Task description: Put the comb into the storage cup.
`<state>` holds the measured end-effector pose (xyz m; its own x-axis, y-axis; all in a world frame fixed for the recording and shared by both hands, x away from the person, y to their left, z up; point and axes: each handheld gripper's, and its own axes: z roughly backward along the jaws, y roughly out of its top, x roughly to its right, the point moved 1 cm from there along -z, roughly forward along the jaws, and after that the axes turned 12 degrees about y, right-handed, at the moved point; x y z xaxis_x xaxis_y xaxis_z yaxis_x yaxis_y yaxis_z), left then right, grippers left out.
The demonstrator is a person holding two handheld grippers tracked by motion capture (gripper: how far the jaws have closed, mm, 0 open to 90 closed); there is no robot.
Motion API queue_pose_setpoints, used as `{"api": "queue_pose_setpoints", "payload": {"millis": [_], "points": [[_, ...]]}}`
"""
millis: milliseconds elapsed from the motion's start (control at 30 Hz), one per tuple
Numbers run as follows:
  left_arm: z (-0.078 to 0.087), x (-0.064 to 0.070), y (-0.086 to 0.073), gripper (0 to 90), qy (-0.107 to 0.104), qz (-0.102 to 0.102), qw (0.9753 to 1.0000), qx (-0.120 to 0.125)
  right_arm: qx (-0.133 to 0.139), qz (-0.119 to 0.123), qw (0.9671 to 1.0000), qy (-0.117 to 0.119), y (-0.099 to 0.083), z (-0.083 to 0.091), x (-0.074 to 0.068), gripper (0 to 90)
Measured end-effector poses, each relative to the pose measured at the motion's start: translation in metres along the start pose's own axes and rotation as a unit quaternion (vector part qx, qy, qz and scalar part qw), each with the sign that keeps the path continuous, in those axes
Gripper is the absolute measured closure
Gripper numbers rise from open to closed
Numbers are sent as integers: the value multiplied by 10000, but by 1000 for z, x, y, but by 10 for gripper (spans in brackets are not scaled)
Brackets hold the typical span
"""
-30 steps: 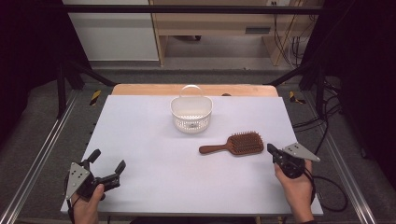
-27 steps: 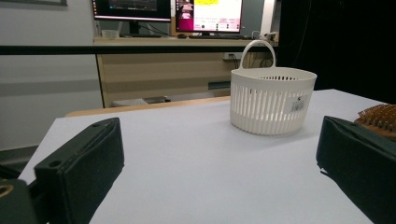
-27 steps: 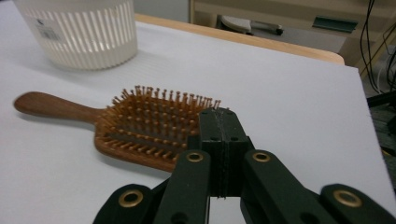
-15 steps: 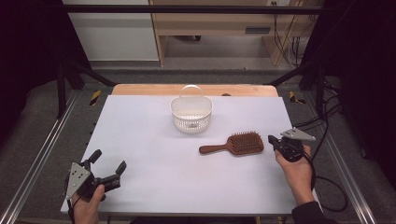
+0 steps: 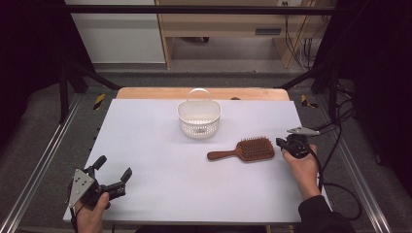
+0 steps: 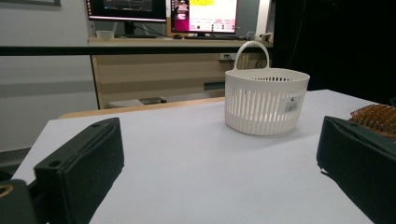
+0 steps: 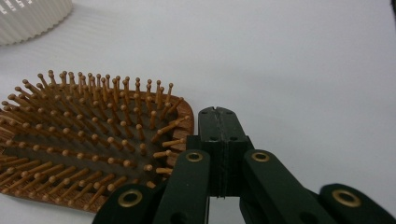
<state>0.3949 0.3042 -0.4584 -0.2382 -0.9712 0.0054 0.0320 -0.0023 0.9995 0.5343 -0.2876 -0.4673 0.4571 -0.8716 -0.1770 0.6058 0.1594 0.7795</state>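
Resting bristles-up on the white surface (image 5: 160, 160), the wooden hairbrush (image 5: 245, 150) lies right of centre, its handle pointing toward the person's left and its paddle head toward the right tongs (image 5: 281, 142). Compared with a second ago, the right tongs have travelled forward and inward: they were back near the surface's right edge, well apart from the brush, and now sit just beside the outer end of the brush head. In the right gripper view the two black jaws are pressed together with nothing between them, their joined tip (image 7: 218, 122) at the rounded corner of the brush head (image 7: 93, 154); whether it touches the wood cannot be told. The brush itself has not shifted, nor has the white slotted basket (image 5: 198, 118), which stands upright behind it toward the far edge, handle raised.

The left tongs (image 5: 112, 174) stay where they were at the near left corner, held in the left hand (image 5: 91, 213), jaws spread wide and empty; the left gripper view looks between them across the bare surface at the basket (image 6: 265, 100).

A small white sticker (image 6: 292, 105) sits on the basket's wall, its print too small to read. The monitors (image 6: 161, 11) behind the surface show windows whose text is also illegible.
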Motion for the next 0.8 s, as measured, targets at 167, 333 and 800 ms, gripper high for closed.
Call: {"api": "queue_pose_setpoints", "payload": {"millis": [167,333,800], "points": [[-1,1,-1,7,0,-1,10000,-19,-153,23,9998,78,-2,-5,0,900],[0,1,0,8,-16,-19,10000,-22,-195,-14,9996,198,-2,-7,-1,900],[-1,1,0,9,-24,-24,10000,-23,-167,33,9993,333,0,-12,-4,900]]}}
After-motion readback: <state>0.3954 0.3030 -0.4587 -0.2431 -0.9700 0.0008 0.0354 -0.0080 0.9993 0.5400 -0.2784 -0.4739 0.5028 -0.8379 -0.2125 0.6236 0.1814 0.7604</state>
